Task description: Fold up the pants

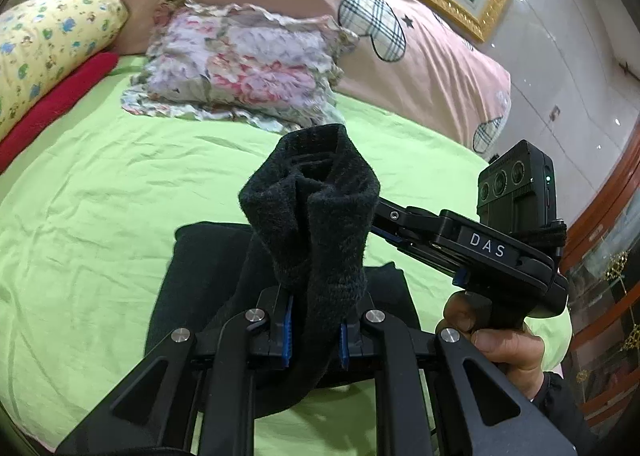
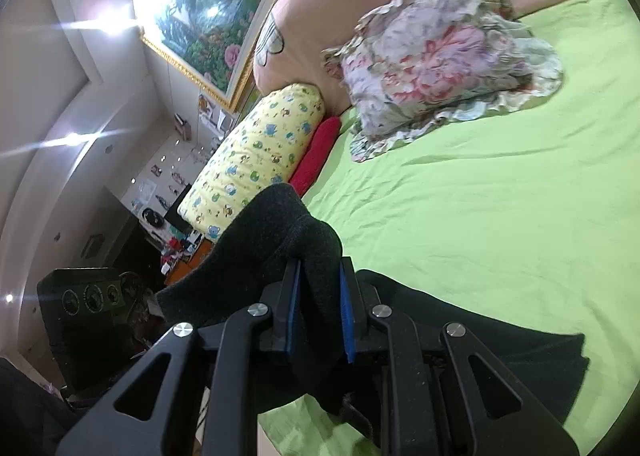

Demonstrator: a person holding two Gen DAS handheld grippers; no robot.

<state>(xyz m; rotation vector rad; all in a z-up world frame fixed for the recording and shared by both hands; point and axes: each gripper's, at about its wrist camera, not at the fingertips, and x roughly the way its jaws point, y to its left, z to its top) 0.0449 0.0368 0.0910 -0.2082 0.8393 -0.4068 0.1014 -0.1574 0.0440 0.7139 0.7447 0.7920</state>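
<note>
The black fleece pants (image 1: 312,215) lie on the green bed sheet (image 1: 100,195), with one end lifted. My left gripper (image 1: 314,330) is shut on a bunched fold of the pants, which stands up between its blue pads. My right gripper (image 2: 320,312) is shut on another part of the pants (image 2: 276,248), held above the sheet (image 2: 500,215). The right gripper's body (image 1: 492,244) shows in the left wrist view, just right of the raised fold. The rest of the pants (image 2: 520,352) lies flat under the right gripper.
A floral cushion (image 1: 240,67) and a pink pillow (image 1: 400,23) lie at the head of the bed. A yellow patterned bolster (image 1: 44,47) and a red roll (image 1: 60,95) lie along the left side. A gold-framed picture (image 2: 208,3) hangs on the wall. Dark furniture (image 2: 88,316) stands beside the bed.
</note>
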